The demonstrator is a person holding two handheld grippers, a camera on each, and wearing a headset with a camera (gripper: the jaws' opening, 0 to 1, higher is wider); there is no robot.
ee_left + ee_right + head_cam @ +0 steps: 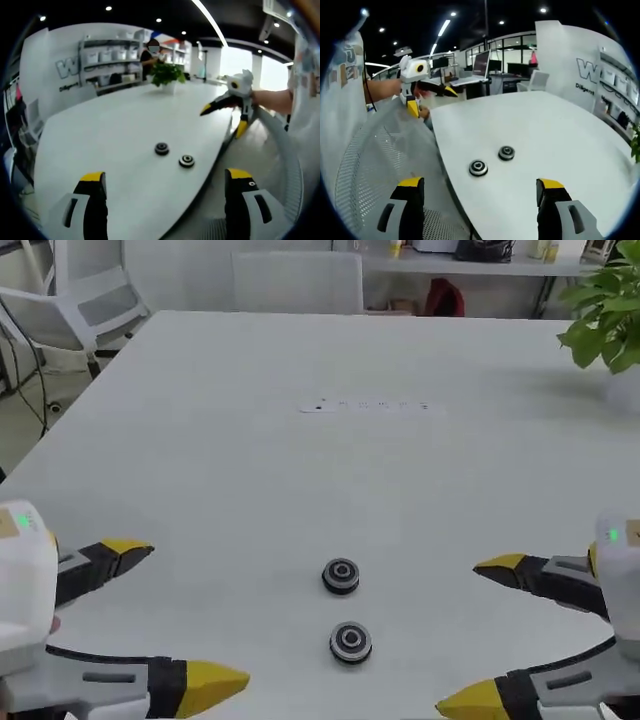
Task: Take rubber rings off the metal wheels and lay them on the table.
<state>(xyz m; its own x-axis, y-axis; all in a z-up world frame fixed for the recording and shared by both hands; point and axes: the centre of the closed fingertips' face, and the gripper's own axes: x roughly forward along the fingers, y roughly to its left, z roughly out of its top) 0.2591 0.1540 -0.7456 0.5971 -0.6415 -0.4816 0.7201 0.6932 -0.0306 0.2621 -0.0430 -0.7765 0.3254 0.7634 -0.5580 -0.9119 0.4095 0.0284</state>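
- Head view: high, near edge, looking down across table (300, 470).
- Gripper views: low, off opposite sides, facing inward.
- All 3 share 2 wheels (341, 576) (350, 641).

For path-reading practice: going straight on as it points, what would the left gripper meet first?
Probably the nearer metal wheel, lying just ahead between its open jaws, though it might pass above it; depth unclear.

Two metal wheels (340, 576) on one tabletop (300, 470), two rubber rings (334, 642), one apiece; a left gripper (198, 614), a right gripper (458, 635); one potted plant (605, 320)
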